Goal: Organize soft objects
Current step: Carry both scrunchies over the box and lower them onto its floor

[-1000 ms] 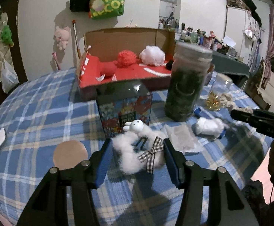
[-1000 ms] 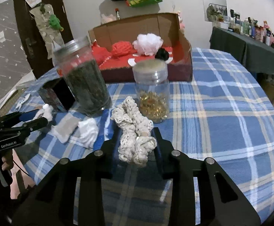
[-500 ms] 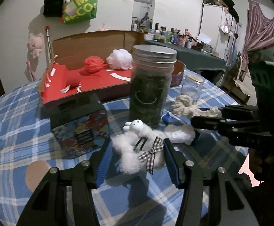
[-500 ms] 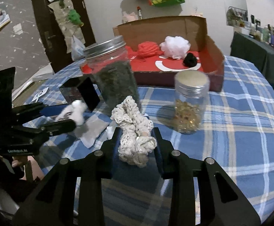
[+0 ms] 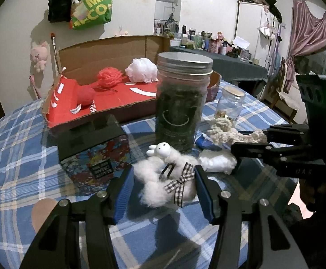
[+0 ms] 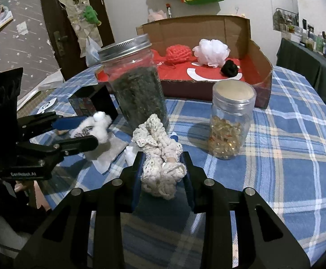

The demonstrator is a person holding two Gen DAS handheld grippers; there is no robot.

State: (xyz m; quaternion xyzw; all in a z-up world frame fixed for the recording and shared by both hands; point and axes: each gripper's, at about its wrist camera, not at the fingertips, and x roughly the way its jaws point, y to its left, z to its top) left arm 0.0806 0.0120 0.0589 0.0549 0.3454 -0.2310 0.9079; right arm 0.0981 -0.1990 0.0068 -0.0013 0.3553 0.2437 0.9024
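1. Swinging across the table, both views now frame the tall jar [image 5: 182, 103] more centrally than a second ago; the grips have not altered, so both toys seem bound for the cardboard box [image 6: 207, 51].
2. Left gripper [image 5: 163, 183] clamps the fluffy white sheep [image 5: 163, 174], bow-tied, between its pads.
3. Right gripper [image 6: 163, 170] pinches the cream crocheted scrunchie [image 6: 160, 157] narrowly; it bulges ahead of the fingertips.

I see the cardboard box [image 6: 259, 51] at the table's [image 6: 297, 134] far edge, pompoms [image 6: 211, 49] inside it. Before it stand the big jar [image 6: 136, 83] and, to its right, the small jar [image 6: 230, 121]. The tin box [image 5: 93, 148] sits left of the big jar.
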